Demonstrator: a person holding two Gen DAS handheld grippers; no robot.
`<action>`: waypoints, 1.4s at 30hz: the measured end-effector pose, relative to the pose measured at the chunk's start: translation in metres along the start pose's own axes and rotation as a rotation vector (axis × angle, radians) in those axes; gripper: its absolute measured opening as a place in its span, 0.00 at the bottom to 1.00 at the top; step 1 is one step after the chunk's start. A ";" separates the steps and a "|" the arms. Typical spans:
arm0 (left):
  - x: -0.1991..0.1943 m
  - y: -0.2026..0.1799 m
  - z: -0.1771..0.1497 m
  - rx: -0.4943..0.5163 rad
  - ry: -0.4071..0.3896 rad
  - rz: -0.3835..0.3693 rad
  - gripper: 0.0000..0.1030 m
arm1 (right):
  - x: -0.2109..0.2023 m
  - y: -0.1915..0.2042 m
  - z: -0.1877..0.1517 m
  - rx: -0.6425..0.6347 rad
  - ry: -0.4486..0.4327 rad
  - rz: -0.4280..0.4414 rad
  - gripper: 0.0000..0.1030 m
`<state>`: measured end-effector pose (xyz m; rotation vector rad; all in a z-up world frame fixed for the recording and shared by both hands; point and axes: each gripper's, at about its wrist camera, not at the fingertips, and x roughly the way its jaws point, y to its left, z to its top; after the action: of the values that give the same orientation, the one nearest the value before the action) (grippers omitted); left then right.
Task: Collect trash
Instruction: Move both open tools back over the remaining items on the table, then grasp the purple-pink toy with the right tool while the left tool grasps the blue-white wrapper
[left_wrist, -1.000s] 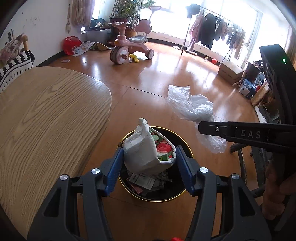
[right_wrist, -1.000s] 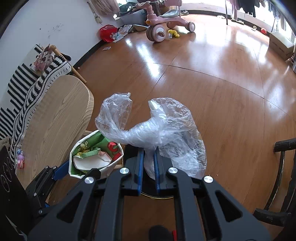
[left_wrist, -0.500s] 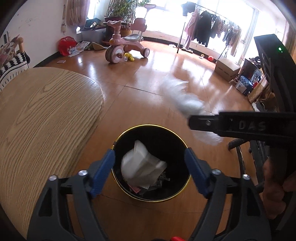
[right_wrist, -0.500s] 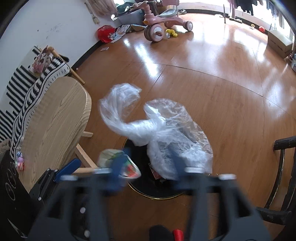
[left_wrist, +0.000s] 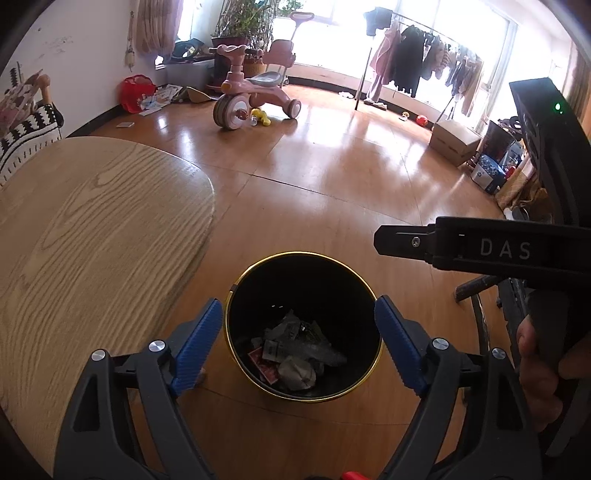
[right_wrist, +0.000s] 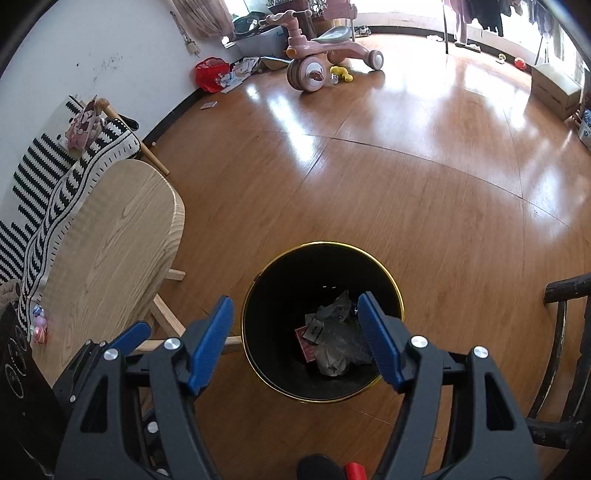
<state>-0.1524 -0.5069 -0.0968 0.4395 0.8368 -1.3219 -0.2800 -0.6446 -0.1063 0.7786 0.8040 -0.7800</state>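
Note:
A black trash bin with a gold rim (left_wrist: 236, 291) stands on the wooden floor; it also shows in the right wrist view (right_wrist: 397, 291). Crumpled paper, plastic and a red packet lie at its bottom (left_wrist: 295, 354) (right_wrist: 332, 343). My left gripper (left_wrist: 299, 343) is open and empty above the bin, its blue pads on either side of the rim. My right gripper (right_wrist: 295, 339) is open and empty above the bin too. The right gripper's body shows in the left wrist view (left_wrist: 480, 251) at the right.
A round wooden table (left_wrist: 85, 240) (right_wrist: 110, 236) stands left of the bin. A dark chair frame (right_wrist: 565, 332) is at the right. A pink tricycle (left_wrist: 251, 96), a red bag (left_wrist: 136, 92), a clothes rack (left_wrist: 413, 55) and boxes (left_wrist: 454, 142) are far off.
Both grippers opened. The white bag of rubbish from the left gripper and the clear plastic bag from the right gripper dropped into the bin.

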 end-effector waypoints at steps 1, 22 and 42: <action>-0.003 0.001 0.000 0.001 -0.003 0.002 0.81 | 0.000 0.001 0.000 -0.001 -0.002 0.000 0.66; -0.238 0.231 -0.100 -0.297 -0.144 0.522 0.89 | -0.004 0.207 -0.034 -0.344 -0.019 0.208 0.72; -0.338 0.389 -0.245 -0.758 -0.131 0.750 0.89 | 0.109 0.584 -0.146 -0.686 0.128 0.453 0.73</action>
<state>0.1440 -0.0200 -0.0696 0.0354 0.8730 -0.2883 0.2069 -0.2753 -0.0954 0.3632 0.8921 -0.0262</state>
